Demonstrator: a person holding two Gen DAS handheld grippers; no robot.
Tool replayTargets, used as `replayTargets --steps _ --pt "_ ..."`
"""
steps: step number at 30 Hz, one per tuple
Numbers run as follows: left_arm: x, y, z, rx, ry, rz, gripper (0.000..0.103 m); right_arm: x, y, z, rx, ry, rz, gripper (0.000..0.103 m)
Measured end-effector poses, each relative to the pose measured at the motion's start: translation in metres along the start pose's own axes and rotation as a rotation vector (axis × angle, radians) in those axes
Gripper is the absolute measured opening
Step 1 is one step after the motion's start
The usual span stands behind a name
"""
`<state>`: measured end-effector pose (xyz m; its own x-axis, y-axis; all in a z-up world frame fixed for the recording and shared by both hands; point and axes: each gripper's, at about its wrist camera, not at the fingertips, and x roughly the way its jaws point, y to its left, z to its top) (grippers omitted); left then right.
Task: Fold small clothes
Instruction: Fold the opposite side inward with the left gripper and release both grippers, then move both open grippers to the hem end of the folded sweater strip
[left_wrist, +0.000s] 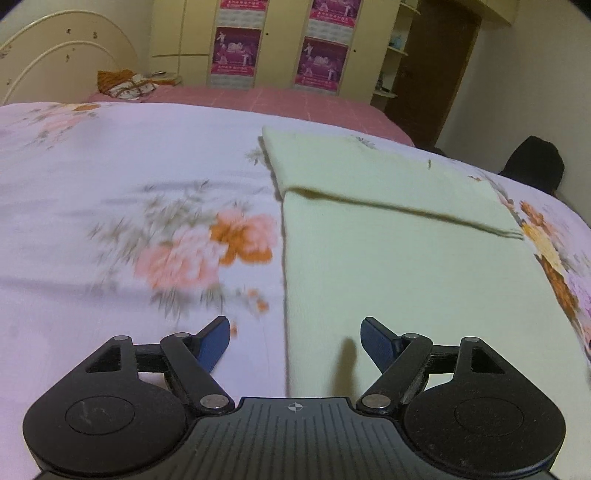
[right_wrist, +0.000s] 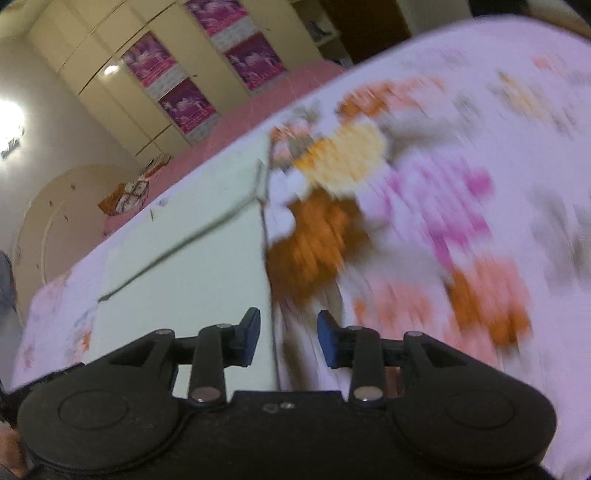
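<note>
A pale cream cloth (left_wrist: 406, 277) lies flat on the floral bedsheet (left_wrist: 110, 166), its far part folded over toward me with a fold edge running across it. My left gripper (left_wrist: 293, 328) hovers over the cloth's near left edge, open wide, with nothing between its blue pads. In the right wrist view, which is tilted and blurred, the same cloth (right_wrist: 192, 258) fills the left half. My right gripper (right_wrist: 289, 321) is over the cloth's right edge. It stands open with a gap between the pads, and the edge runs below that gap without being pinched.
Beyond the sheet lies a pink bed cover (left_wrist: 258, 98) with an orange patterned bundle (left_wrist: 122, 85) on it. A cream headboard (left_wrist: 55, 55) stands at the far left, and a wardrobe with purple posters (left_wrist: 236, 51) stands behind. A dark object (left_wrist: 535, 162) sits past the bed's right edge.
</note>
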<state>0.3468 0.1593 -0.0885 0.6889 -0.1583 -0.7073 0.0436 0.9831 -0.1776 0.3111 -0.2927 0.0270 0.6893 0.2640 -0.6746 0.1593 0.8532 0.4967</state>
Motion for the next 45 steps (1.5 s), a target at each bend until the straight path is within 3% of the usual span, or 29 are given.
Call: replayTargets --steps 4,11,18,19,20,22,26,32,39,45 --pt "-0.030 -0.007 -0.019 0.007 -0.006 0.014 0.078 -0.016 -0.010 -0.025 0.055 0.007 0.039 0.037" --pt "-0.084 -0.019 -0.054 0.014 -0.015 0.026 0.078 -0.061 -0.012 -0.052 0.030 0.016 0.119 0.043" --pt "-0.124 0.004 -0.106 -0.073 0.025 0.005 0.078 -0.097 -0.023 -0.078 0.031 0.045 0.155 0.045" --pt "-0.128 0.008 -0.113 -0.094 0.032 -0.004 0.074 -0.101 -0.025 -0.081 0.035 0.049 0.158 0.045" --pt "-0.130 0.011 -0.119 -0.118 0.042 -0.018 0.062 -0.105 -0.027 -0.085 0.034 0.051 0.156 0.045" --pt "-0.133 0.019 -0.131 -0.177 0.070 -0.068 0.057 -0.108 -0.029 -0.091 0.030 0.064 0.154 0.045" --pt "-0.137 0.028 -0.149 -0.243 0.095 -0.147 0.056 -0.107 -0.029 -0.111 0.033 0.119 0.174 0.045" --pt "-0.129 0.038 -0.155 -0.324 0.115 -0.188 0.056 -0.100 -0.032 -0.132 0.100 0.155 0.208 0.045" --pt "-0.113 0.040 -0.144 -0.361 0.121 -0.215 0.057 -0.083 -0.038 -0.141 0.198 0.179 0.270 0.045" --pt "-0.109 0.037 -0.142 -0.344 0.109 -0.219 0.056 -0.069 -0.030 -0.137 0.203 0.194 0.292 0.044"
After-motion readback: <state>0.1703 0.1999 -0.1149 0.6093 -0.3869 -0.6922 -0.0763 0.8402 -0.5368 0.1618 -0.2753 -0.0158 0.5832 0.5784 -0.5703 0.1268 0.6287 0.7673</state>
